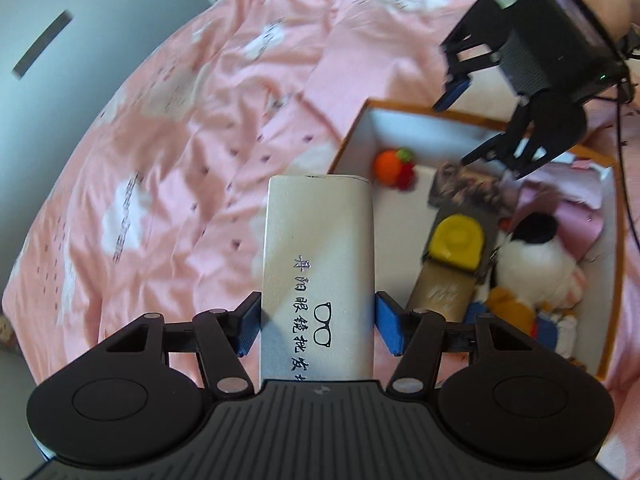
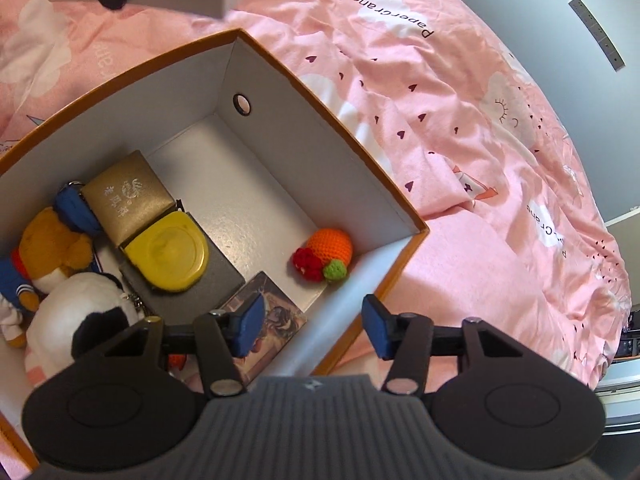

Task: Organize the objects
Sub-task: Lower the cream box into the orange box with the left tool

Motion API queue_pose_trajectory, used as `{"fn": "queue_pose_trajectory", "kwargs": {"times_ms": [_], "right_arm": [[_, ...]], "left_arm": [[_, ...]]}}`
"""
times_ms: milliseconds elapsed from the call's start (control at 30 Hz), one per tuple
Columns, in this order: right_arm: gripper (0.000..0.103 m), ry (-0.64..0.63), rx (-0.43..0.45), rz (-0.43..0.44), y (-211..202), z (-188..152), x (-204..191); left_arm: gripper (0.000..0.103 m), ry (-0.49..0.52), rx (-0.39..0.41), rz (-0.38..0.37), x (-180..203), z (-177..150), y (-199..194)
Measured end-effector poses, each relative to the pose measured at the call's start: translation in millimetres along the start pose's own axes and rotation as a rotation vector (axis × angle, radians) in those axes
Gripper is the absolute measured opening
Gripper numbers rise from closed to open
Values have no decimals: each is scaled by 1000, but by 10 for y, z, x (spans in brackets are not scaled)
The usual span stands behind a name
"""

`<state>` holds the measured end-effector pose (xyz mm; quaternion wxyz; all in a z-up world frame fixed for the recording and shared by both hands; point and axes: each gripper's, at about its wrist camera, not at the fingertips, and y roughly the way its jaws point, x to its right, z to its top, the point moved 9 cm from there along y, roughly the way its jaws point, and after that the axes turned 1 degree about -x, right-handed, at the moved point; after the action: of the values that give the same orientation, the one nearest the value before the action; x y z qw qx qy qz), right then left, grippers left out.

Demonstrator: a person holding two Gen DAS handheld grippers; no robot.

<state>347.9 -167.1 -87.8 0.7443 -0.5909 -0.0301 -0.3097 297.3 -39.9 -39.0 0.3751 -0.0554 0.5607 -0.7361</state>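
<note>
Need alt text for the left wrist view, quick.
The left gripper holds a white glasses case above a pink bedspread. To its right sits an open orange-rimmed box of toys, with the right gripper open over it.

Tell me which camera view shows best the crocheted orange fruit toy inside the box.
The right wrist view. There the crocheted orange fruit toy lies sharp and unobstructed on the white floor of the orange-edged cardboard box, red and green parts visible. The left wrist view shows it smaller, blurred and farther away.

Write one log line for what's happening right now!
left gripper: shut on glasses case | right gripper: open, empty, over box | case not yet boxed
</note>
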Motion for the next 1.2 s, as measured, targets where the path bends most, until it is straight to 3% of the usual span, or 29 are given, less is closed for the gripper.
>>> {"fn": "queue_pose_trajectory", "kwargs": {"times_ms": [200, 400, 633, 800, 1200], "right_arm": [[54, 30, 33, -42, -99, -79, 136], [54, 82, 56, -62, -97, -152, 259], [54, 134, 87, -63, -48, -180, 337], [54, 125, 97, -51, 8, -162, 303], [55, 134, 99, -52, -12, -158, 275]], "left_arm": [[68, 123, 9, -40, 398, 406, 199], [68, 188, -23, -74, 602, 555, 674], [68, 327, -86, -66, 671, 530, 1196], [68, 354, -153, -87, 660, 431, 1450], [70, 388, -227, -96, 688, 327, 1685]]}}
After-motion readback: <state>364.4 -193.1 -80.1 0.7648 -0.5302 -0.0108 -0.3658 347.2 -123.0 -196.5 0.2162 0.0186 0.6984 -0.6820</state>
